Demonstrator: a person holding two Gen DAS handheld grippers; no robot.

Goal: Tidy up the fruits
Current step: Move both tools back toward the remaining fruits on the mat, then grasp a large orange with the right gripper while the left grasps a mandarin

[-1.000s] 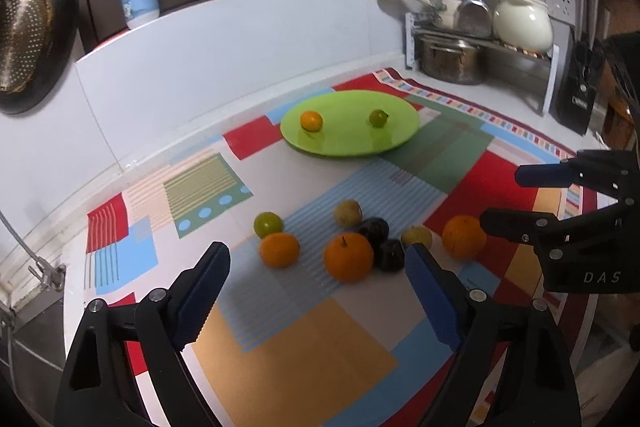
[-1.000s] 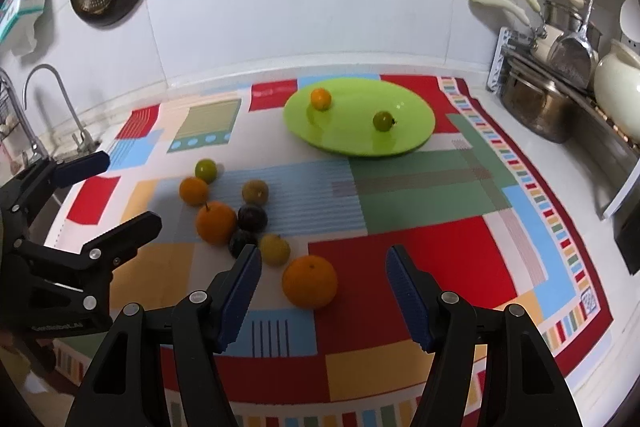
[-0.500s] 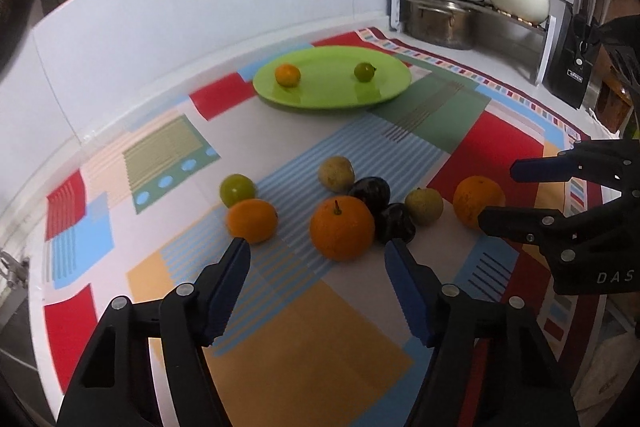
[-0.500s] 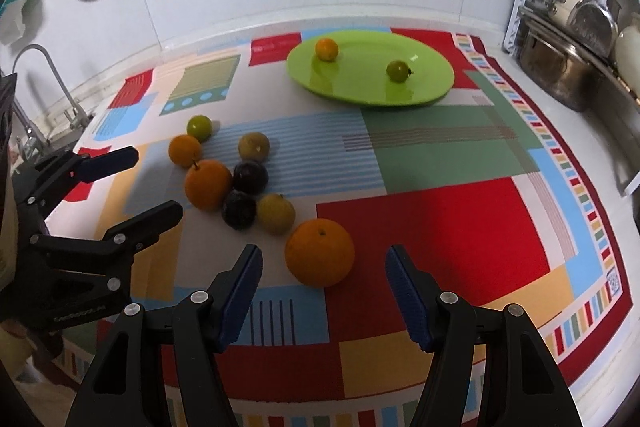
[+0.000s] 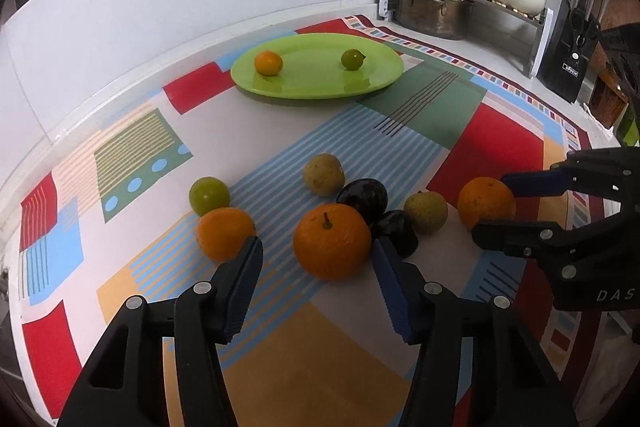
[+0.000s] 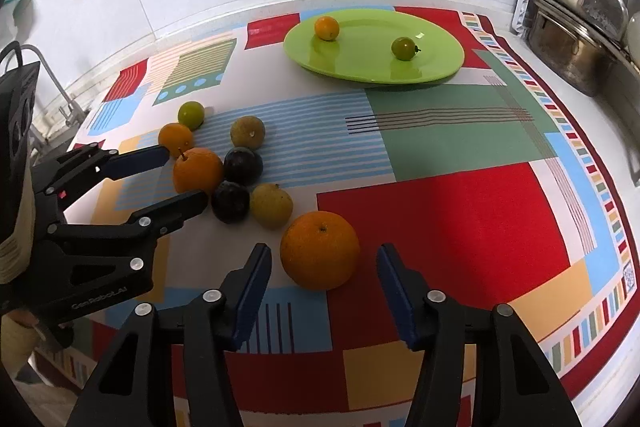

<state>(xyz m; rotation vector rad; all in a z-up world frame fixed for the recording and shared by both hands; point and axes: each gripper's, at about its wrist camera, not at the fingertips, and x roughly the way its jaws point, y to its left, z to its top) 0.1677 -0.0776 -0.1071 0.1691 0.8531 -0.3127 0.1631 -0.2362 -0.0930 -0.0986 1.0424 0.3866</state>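
- Left wrist view: a patchwork-patterned mat (image 5: pixel 460 131) in red, blue, green and orange covers the white counter (image 5: pixel 472 47).
- A green plate (image 5: pixel 312 83) lies on the mat at 12 o'clock, carrying a small orange fruit (image 5: pixel 268 62) and a small green fruit (image 5: pixel 352 59), well apart.
- The left gripper (image 5: pixel 316 251) stands at 6 o'clock; its jaws have just been closing and straddle the stemmed orange (image 5: pixel 331 241), gaps visible on both sides, pads not pressing.
- The right gripper (image 6: pixel 323 258) has likewise just been closing around the large orange (image 6: pixel 319 250), which sits between its pads with clearance on each side; nothing is gripped.
- Fruit cluster, mid-mat: a second orange (image 5: pixel 224 233) at 9 o'clock of the stemmed orange, just beside the left pad.
- A brownish fruit (image 5: pixel 323 174) at 12 o'clock and a yellow-green fruit (image 5: pixel 425 211) at 3 o'clock of the cluster.
- Two dark plums (image 5: pixel 362 195) touch each other and the stemmed orange.
- A green fruit (image 5: pixel 209 195) touches the second orange at 11 o'clock.
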